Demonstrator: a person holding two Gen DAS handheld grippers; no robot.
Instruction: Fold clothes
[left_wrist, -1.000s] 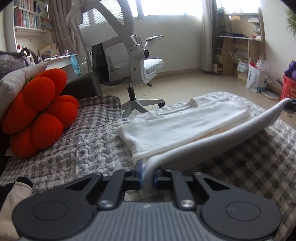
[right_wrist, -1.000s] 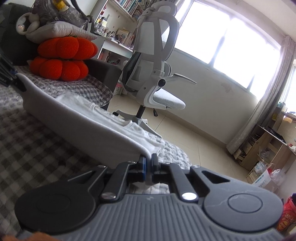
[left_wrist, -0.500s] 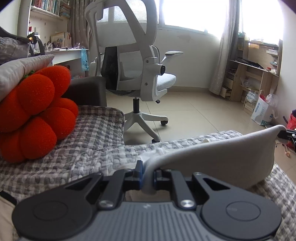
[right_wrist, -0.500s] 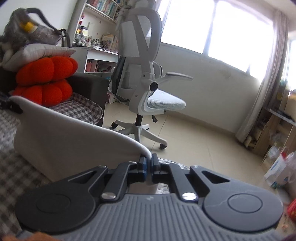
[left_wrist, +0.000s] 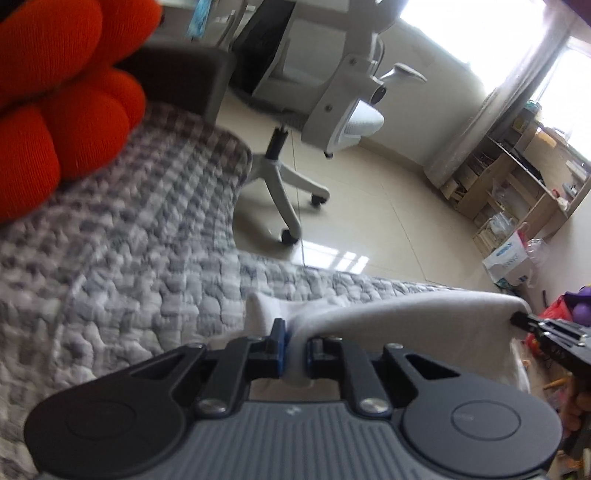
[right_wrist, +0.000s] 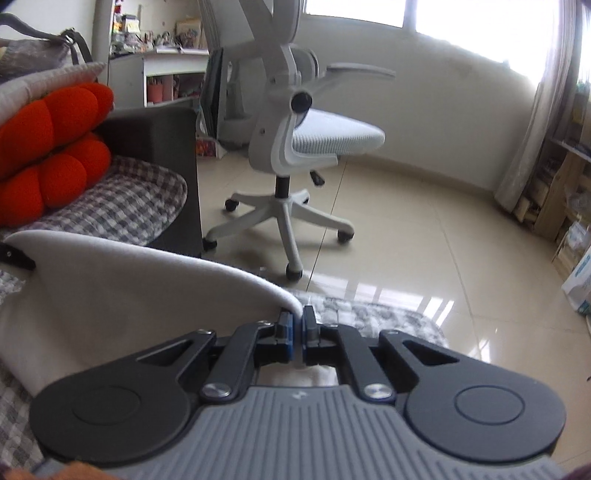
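White office chair (right_wrist: 295, 140) on tiles — orange cushion (left_wrist: 62, 110) on checked cover (left_wrist: 129, 240).

Each claw has a grey ribbed body with a faint small mark at its front edge, flanked by two round black discs with a shallow inset circle. From each disc a black arm with a triangular cut-out runs inward, joined by a black link with a silver screw head. The left claw (left_wrist: 294, 341) ends in two short black fingers (left_wrist: 275, 345) with blue pads. The right claw (right_wrist: 297, 334) is built the same, blue showing on its inner faces. Its black tip also shows in the left view, at the right edge.
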